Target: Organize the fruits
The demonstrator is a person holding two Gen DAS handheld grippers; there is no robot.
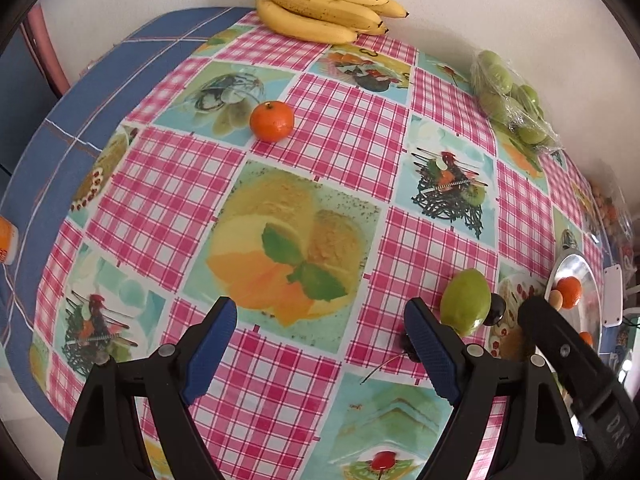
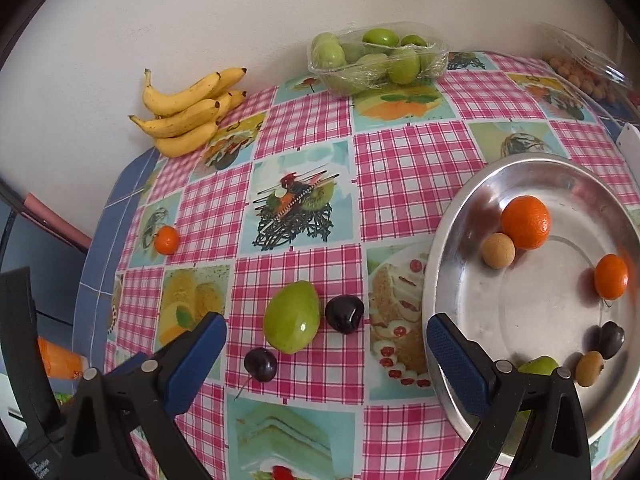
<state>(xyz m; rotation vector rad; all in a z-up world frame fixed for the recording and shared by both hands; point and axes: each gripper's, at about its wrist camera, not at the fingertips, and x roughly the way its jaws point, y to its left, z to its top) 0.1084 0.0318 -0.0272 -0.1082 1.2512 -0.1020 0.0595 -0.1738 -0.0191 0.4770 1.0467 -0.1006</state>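
Right gripper (image 2: pixel 324 356), jaws wide and empty, hangs above the green fruit (image 2: pixel 292 317); closing off-centre could roll it against the adjacent dark cherry (image 2: pixel 344 313).

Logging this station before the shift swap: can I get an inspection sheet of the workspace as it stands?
Surface: table under a pink checked cloth with dessert pictures.
Job's things: metal tray holding two oranges, small fruits; loose on the cloth a green fruit, two cherries, a mandarin, bananas, packed green fruit.
Clutter: orange-labelled bottle at the table edge.
Grippers: left claw and right claw open, empty.
Cables: nothing seen.
Surroundings: white wall.
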